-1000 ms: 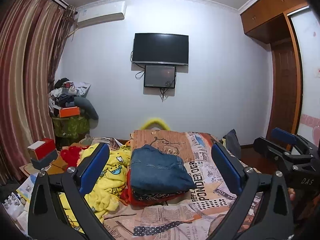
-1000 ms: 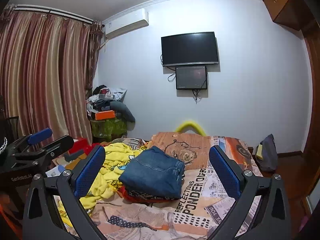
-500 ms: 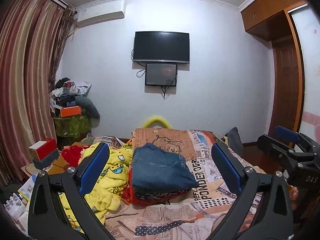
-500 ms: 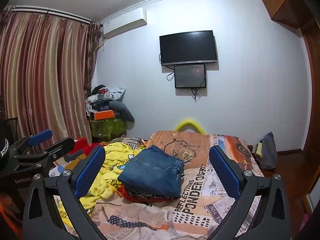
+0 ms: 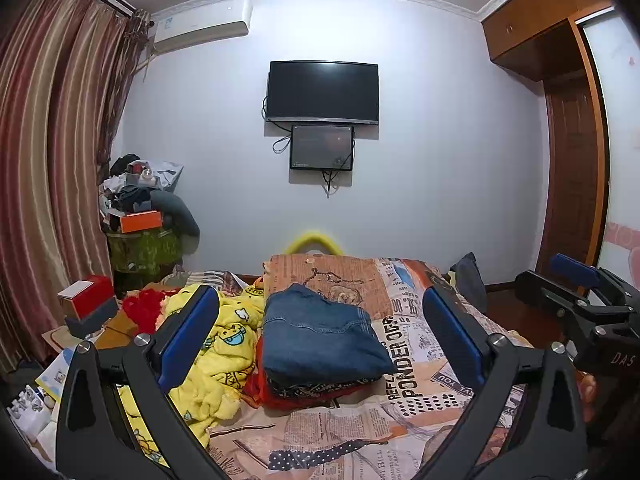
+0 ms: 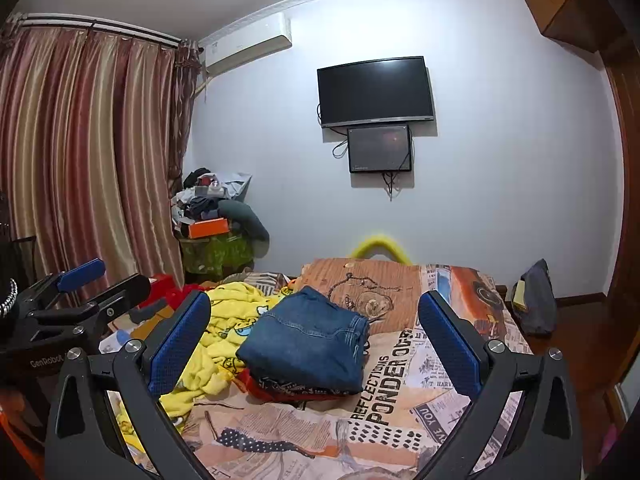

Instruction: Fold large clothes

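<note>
Folded blue jeans (image 5: 320, 332) lie on top of a small stack of folded clothes, with a red garment (image 5: 280, 394) at the bottom, on the bed. The jeans also show in the right wrist view (image 6: 308, 344). A crumpled yellow cartoon-print garment (image 5: 216, 352) lies left of the stack and shows in the right wrist view too (image 6: 224, 328). My left gripper (image 5: 320, 340) is open and empty, held back above the bed's near end. My right gripper (image 6: 316, 340) is open and empty, beside it on the right. Each gripper shows at the other view's edge.
The bed has a newspaper-print cover (image 5: 408, 364). A cluttered pile with an orange box (image 5: 140, 220) stands at the back left by the curtains. Red boxes (image 5: 86, 300) sit left of the bed. A dark bag (image 6: 536, 300) leans at the right. A wall television (image 5: 322, 92) hangs ahead.
Both grippers have drifted slightly, tilting the view a little upward; the clothes stack sits marginally lower in both views. Both stay open and empty.
</note>
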Action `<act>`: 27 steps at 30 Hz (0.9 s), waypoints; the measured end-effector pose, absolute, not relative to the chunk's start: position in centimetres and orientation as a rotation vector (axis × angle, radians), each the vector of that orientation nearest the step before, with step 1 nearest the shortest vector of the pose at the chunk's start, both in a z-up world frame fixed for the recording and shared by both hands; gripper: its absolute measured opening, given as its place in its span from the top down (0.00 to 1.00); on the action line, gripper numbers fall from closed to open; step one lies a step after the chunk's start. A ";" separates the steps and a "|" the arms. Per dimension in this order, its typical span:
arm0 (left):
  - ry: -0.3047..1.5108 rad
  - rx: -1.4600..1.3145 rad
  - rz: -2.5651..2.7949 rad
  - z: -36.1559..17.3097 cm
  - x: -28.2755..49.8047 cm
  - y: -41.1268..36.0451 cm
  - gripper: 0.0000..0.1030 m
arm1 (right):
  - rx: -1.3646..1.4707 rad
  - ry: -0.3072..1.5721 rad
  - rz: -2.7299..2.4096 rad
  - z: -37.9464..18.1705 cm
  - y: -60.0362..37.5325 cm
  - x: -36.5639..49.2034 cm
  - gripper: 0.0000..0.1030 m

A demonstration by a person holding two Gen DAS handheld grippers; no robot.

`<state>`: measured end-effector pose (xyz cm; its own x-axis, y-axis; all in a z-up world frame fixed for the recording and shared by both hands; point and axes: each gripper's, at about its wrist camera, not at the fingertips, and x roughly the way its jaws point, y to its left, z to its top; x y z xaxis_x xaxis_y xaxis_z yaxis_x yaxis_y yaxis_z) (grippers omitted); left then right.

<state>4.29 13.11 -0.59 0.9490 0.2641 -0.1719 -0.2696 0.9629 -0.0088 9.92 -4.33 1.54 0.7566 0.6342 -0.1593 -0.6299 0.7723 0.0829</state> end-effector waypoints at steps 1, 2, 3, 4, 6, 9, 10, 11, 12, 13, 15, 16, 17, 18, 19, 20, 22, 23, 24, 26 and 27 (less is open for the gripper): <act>0.172 -0.033 0.270 -0.6 4.3 13.2 0.01 | 0.026 0.183 0.689 1.5 -4.3 10.0 0.00; 0.173 -0.034 0.268 -0.7 4.3 13.2 0.01 | 0.028 0.184 0.690 1.6 -4.3 10.0 0.00; 0.175 -0.035 0.265 -0.7 4.3 13.3 0.01 | 0.029 0.184 0.689 1.5 -4.3 10.0 0.00; 0.176 -0.037 0.260 -0.7 4.4 13.4 0.01 | 0.030 0.185 0.689 1.5 -4.3 10.1 0.00; 0.179 -0.042 0.251 -0.7 4.4 13.6 0.01 | 0.030 0.185 0.688 1.4 -4.3 10.1 0.00; 0.180 -0.054 0.241 -0.7 4.4 13.8 0.01 | 0.030 0.185 0.687 1.5 -4.3 10.2 0.00; 0.181 -0.059 0.238 -0.7 4.4 14.0 0.01 | 0.029 0.185 0.687 1.5 -4.3 10.2 0.00; 0.182 -0.062 0.235 -0.7 4.5 14.0 0.01 | 0.029 0.185 0.687 1.5 -4.3 10.2 0.00; 0.187 -0.065 0.230 -0.8 4.5 14.1 0.01 | 0.031 0.185 0.687 1.5 -4.3 10.2 0.00; 0.191 -0.069 0.226 -0.8 4.6 14.2 0.01 | 0.033 0.185 0.686 1.5 -4.4 10.2 0.00; 0.189 -0.076 0.225 -0.8 4.6 14.4 0.01 | 0.035 0.187 0.685 1.4 -4.4 10.2 0.00; 0.189 -0.077 0.225 -0.8 4.6 14.4 0.01 | 0.037 0.188 0.682 1.4 -4.5 10.3 0.00; 0.190 -0.079 0.224 -0.8 4.6 14.4 0.01 | 0.038 0.189 0.682 1.4 -4.5 10.4 0.00; 0.195 -0.080 0.220 -0.9 4.7 14.4 0.01 | 0.040 0.190 0.682 1.4 -4.5 10.4 0.00; 0.198 -0.081 0.216 -0.9 4.7 14.5 0.01 | 0.044 0.190 0.681 1.4 -4.6 10.5 0.00; 0.197 -0.083 0.218 -1.0 4.7 14.4 0.01 | 0.046 0.191 0.681 1.4 -4.6 10.5 0.00; 0.193 -0.087 0.224 -1.1 4.7 14.4 0.01 | 0.049 0.191 0.679 1.3 -4.6 10.5 0.00; 0.194 -0.088 0.221 -1.1 4.7 14.4 0.01 | 0.051 0.192 0.678 1.4 -4.7 10.5 0.00; 0.197 -0.091 0.215 -1.1 4.7 14.4 0.01 | 0.052 0.193 0.678 1.3 -4.7 10.5 0.00; 0.197 -0.093 0.214 -1.2 4.8 14.3 0.01 | 0.054 0.194 0.676 1.3 -4.7 10.4 0.00; 0.200 -0.091 0.213 -1.2 4.8 14.3 0.01 | 0.055 0.194 0.675 1.2 -4.8 10.5 0.00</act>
